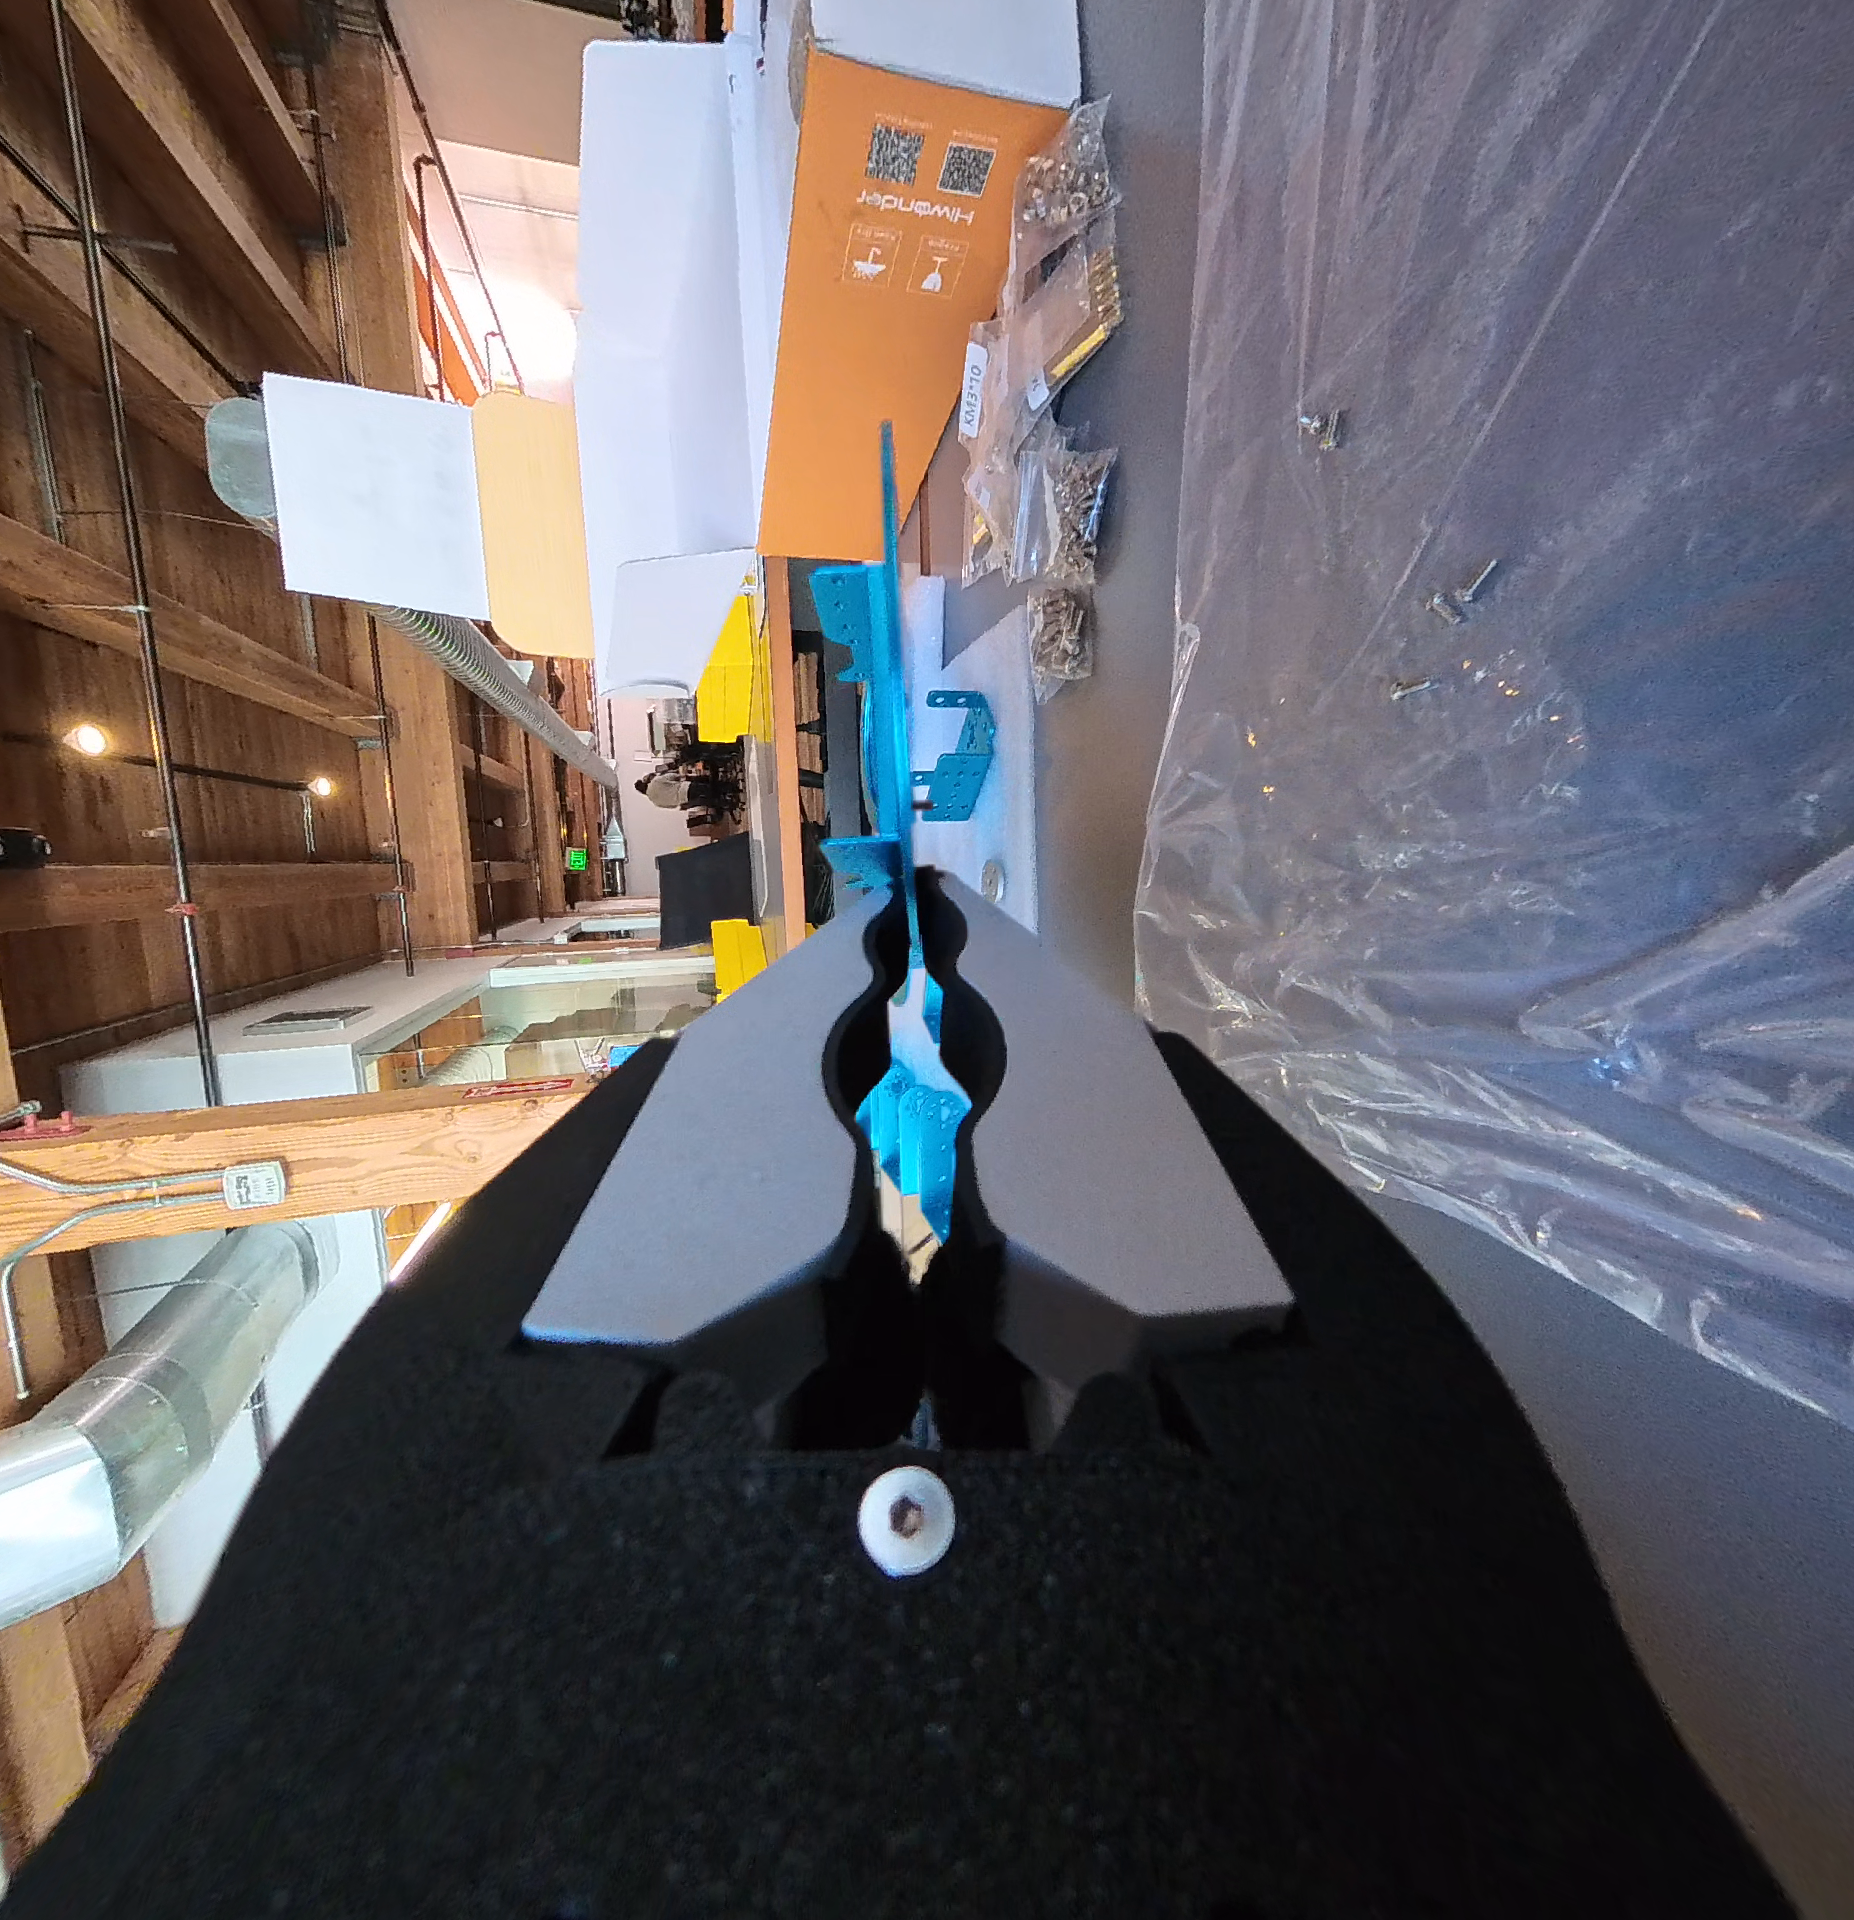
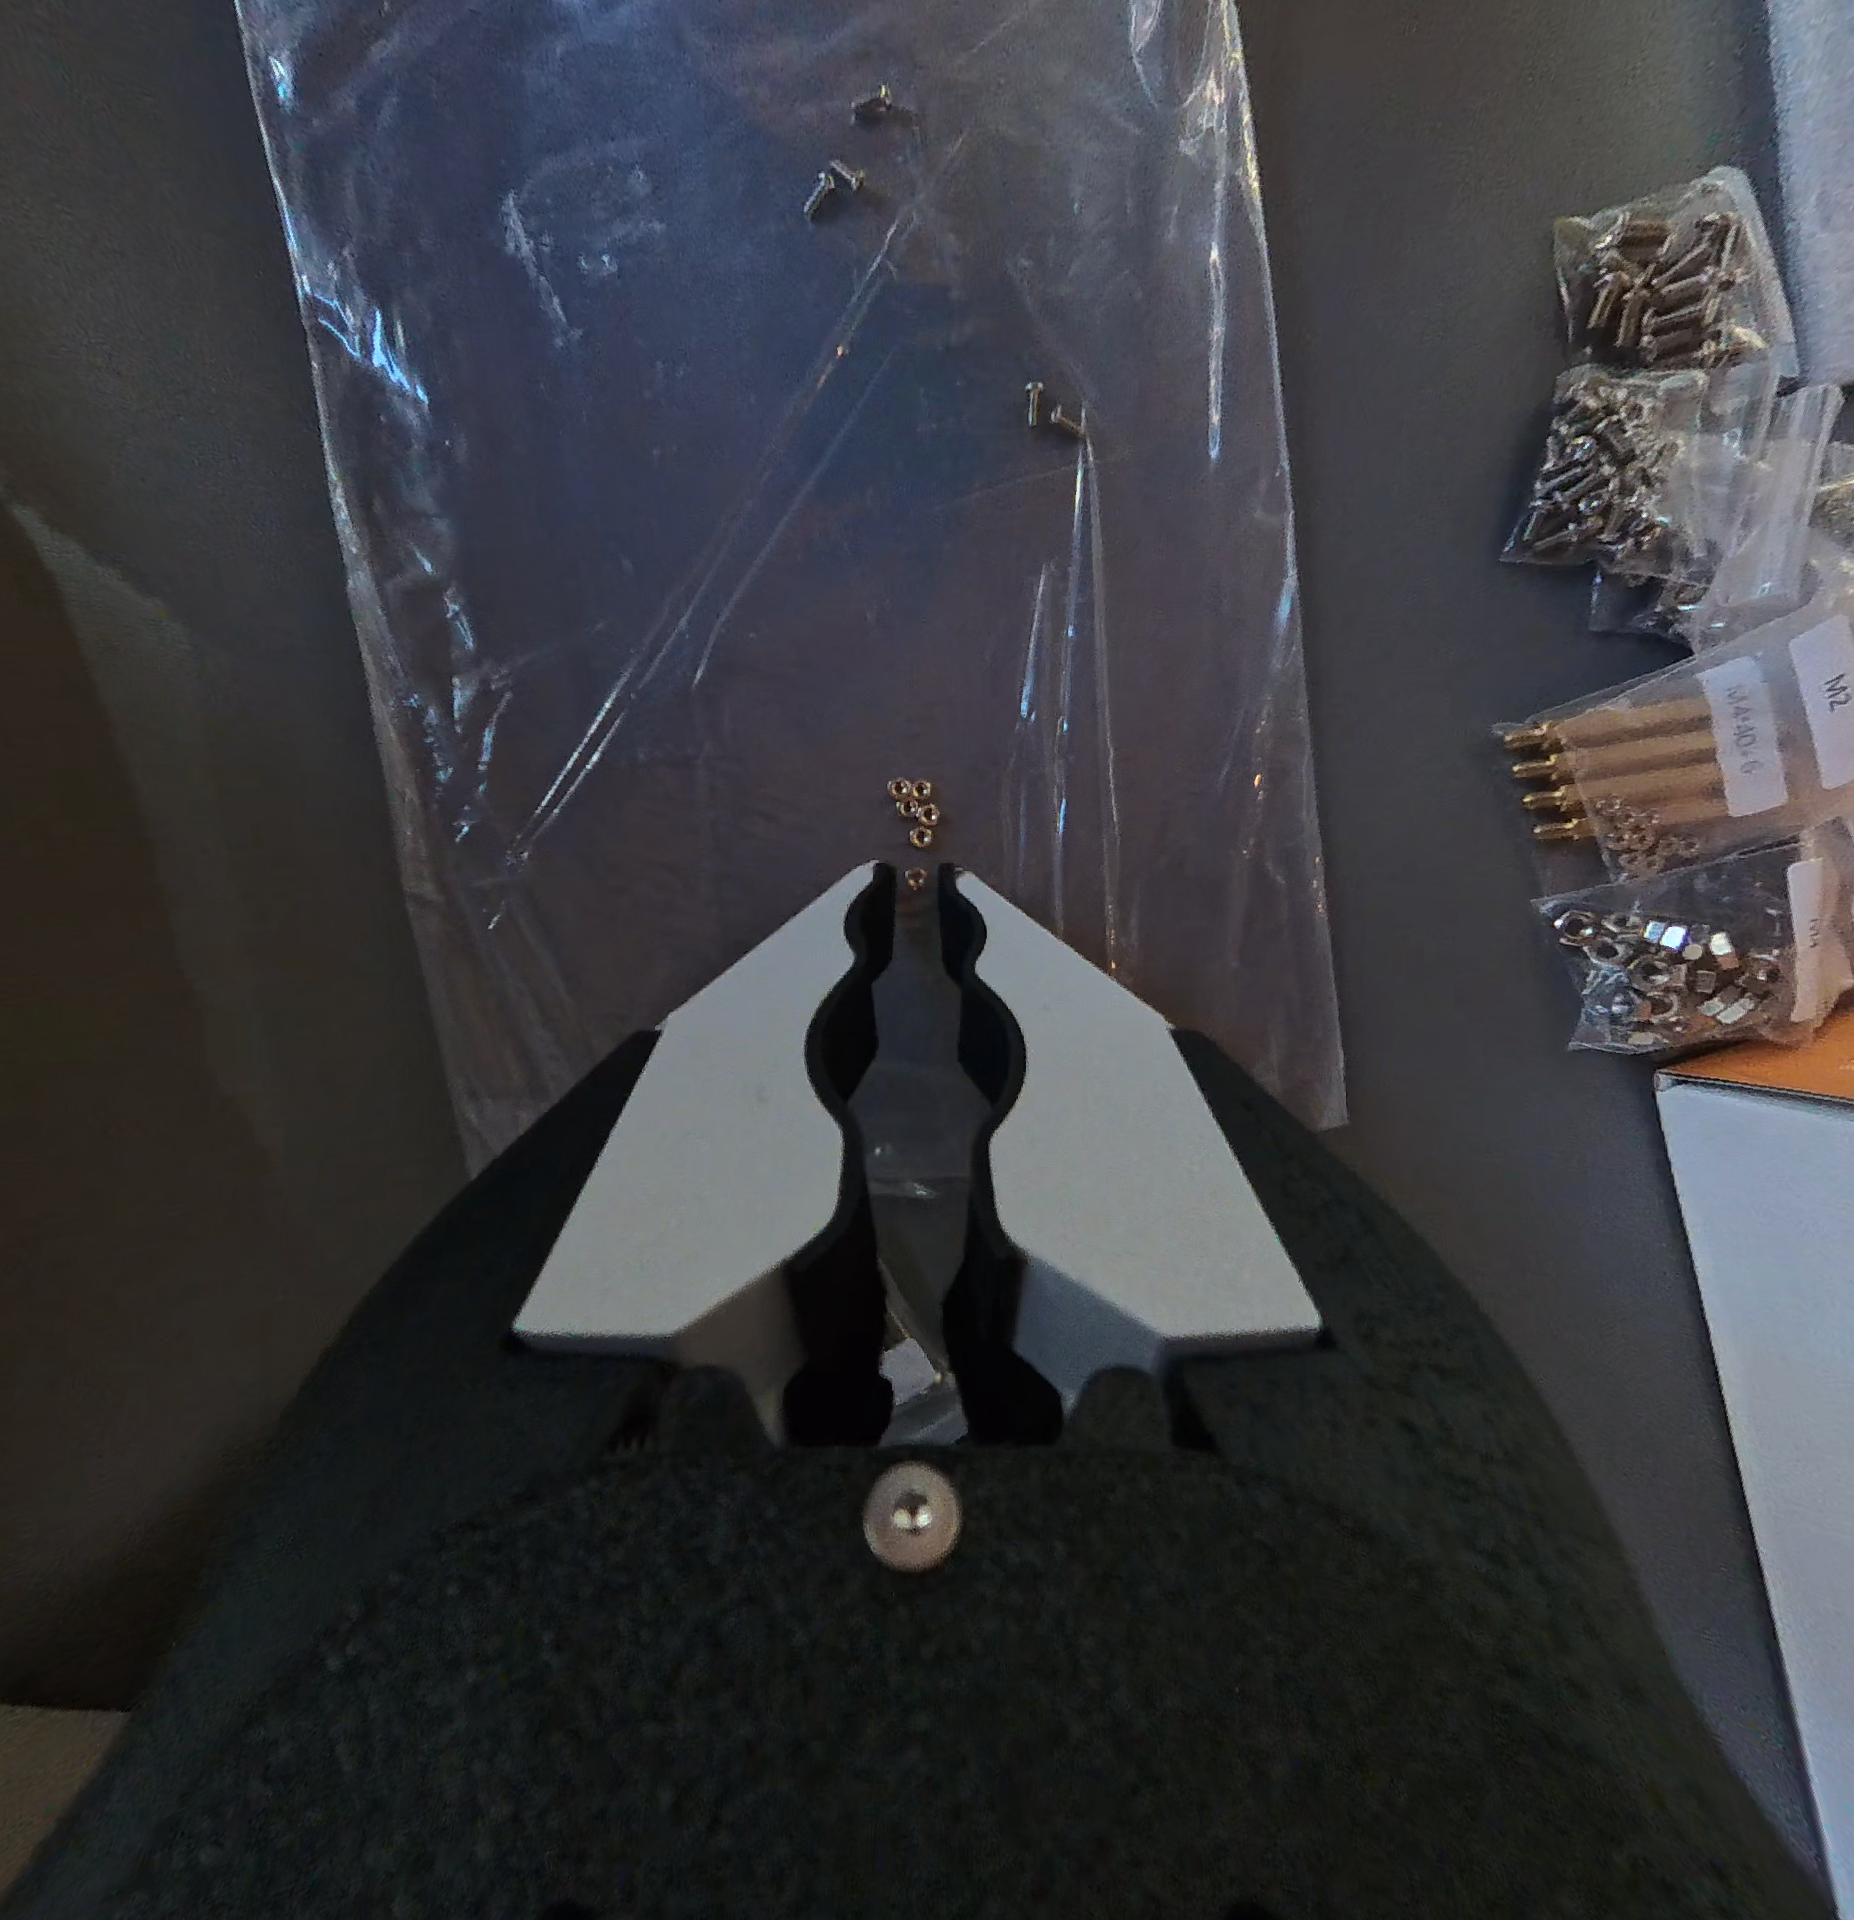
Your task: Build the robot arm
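Blue metal shows between the two fingers of the left gripper (image 1: pixel 918 883). It is a thin blue plate (image 1: pixel 907 997) with small holes, seen edge on, and the fingers are squeezed tight on it. The whole view is tipped on its side. Past the plate lie more blue brackets (image 1: pixel 959 753) on white foam (image 1: pixel 1006 727), an orange box (image 1: pixel 881 312), and little bags of screws (image 1: pixel 1058 499) on the grey table (image 1: pixel 1141 468).

The right gripper (image 2: pixel 915 871) is low over a clear plastic bag (image 2: pixel 694 520) that lies flat on the table. Its fingers are only a small way apart. One tiny brass nut (image 2: pixel 914 879) sits in the gap at the tips, but I cannot tell if they touch it. More small nuts (image 2: pixel 915 810) lie just past it. A few loose screws (image 2: pixel 835 187) lie farther up the bag.
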Demonstrator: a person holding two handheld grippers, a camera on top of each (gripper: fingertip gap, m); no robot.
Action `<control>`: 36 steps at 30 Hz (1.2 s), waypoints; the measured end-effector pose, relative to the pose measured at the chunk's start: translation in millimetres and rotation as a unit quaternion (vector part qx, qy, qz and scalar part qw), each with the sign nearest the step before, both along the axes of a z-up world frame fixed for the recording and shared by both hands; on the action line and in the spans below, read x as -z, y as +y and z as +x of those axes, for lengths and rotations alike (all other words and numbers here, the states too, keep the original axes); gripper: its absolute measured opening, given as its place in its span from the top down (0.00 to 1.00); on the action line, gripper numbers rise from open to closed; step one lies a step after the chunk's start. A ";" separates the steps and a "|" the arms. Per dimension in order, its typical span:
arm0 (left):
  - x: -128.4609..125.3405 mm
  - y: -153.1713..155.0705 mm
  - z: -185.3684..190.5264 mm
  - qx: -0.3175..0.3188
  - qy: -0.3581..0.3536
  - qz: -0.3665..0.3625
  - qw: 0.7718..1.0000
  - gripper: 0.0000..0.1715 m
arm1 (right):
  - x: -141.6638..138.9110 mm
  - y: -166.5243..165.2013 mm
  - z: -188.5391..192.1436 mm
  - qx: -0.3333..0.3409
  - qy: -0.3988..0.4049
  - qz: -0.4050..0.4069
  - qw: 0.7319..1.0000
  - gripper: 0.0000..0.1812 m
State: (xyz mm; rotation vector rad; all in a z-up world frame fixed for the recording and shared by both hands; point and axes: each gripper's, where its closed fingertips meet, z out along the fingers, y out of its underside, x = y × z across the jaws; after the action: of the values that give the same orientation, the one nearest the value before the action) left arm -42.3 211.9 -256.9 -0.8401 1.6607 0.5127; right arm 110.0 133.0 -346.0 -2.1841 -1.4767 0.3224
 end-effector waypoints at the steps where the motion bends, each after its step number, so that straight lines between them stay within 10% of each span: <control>1: 0.6 -0.3 0.3 0.001 0.000 -0.002 1.000 1.00 | -0.2 0.0 -0.8 0.001 0.004 -0.003 1.000 0.96; 36: 2.3 1.0 -0.2 -0.007 0.001 -0.016 1.000 1.00 | 1.8 1.9 -10.0 -0.025 0.006 0.014 1.000 1.00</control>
State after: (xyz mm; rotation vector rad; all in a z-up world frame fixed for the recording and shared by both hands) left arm -42.6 212.8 -259.2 -0.8762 1.6692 0.4974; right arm 100.0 134.9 -347.9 -2.1232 -1.5217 0.3280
